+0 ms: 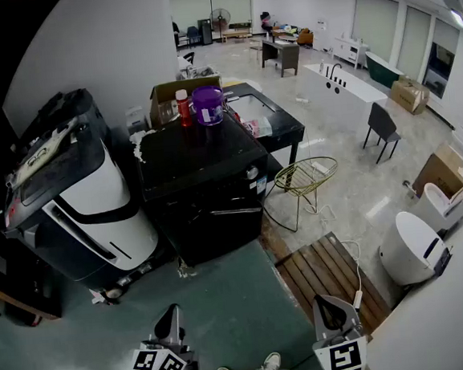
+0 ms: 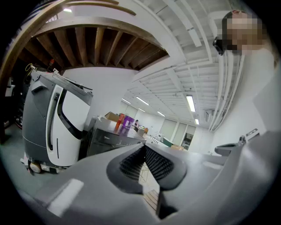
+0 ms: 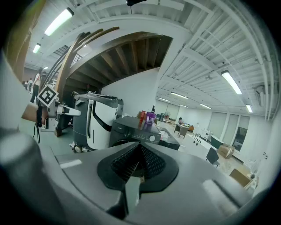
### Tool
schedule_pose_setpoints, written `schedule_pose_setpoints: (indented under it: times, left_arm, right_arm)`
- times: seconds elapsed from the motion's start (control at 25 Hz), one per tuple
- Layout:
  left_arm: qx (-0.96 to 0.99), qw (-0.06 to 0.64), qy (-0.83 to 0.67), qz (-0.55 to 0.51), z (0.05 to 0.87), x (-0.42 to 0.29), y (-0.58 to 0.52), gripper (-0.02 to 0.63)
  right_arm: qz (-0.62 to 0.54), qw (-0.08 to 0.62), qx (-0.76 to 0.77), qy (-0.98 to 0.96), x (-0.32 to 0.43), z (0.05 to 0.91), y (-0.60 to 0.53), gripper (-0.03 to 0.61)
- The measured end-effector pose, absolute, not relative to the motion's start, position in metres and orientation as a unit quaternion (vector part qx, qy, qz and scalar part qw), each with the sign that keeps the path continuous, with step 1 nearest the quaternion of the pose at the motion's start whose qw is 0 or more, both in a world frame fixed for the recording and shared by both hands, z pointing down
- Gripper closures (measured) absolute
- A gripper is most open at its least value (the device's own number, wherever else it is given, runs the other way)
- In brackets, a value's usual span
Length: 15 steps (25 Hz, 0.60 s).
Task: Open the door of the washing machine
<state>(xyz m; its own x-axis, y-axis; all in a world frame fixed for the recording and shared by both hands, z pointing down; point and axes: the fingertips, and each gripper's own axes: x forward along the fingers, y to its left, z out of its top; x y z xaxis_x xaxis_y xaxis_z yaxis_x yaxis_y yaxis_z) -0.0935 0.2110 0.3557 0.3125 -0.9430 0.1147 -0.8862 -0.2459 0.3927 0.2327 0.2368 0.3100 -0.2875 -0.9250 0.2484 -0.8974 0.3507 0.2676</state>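
**Both grippers clenched, well short of the washing machine**

Nearest to me, the person's shoes (image 1: 270, 363) stand on the green floor (image 1: 226, 309), well back from the washing machine (image 1: 204, 192). The left gripper (image 1: 172, 313) is held out towards the machine's front. Its jaws are pinched together at the tips with nothing between them. The right gripper (image 1: 326, 307) is level with it, facing the machine's right side and just as far from it. Its jaws are also closed tight on nothing. Neither gripper touches the machine.

A slatted wooden platform (image 1: 329, 267) lies on the floor at the machine's near right. The black washing machine stands square to the person, front panel towards them. Its round door (image 3: 117, 142) looks closed, though the dark front makes that hard to judge. A pale knob (image 3: 152, 138) sits on the control strip above the door.

A grey-and-white floor-cleaning machine (image 1: 80, 203) is pressed against the machine's left side. A gold wire stool (image 1: 305, 177) stands just off its right side.

A red bottle (image 1: 183, 108) and a purple jar (image 1: 207, 104) stand side by side at the far edge of the machine's top. A cardboard box (image 1: 169, 92) sits right behind them. A black table (image 1: 272, 118) stands behind the machine's far right corner
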Motion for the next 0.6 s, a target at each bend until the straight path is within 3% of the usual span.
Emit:
schedule_pose_setpoints:
  times: [0.24,0.44,0.6]
  left_arm:
    - [0.782,0.196,-0.588,-0.068,0.358,-0.089,0.214,0.554]
    - [0.778,0.194,-0.593,-0.065,0.361,-0.085,0.217,0.554]
    - [0.776,0.193,-0.596,-0.066,0.366,-0.079,0.217,0.554]
  right_arm:
    - [-0.006,0.206,0.554,-0.806,0.234,0.312,0.242,0.574]
    - [-0.011,0.18,0.551,-0.815,0.248,0.316,0.241,0.574]
    - [-0.02,0.211,0.55,-0.808,0.258,0.32,0.241,0.571]
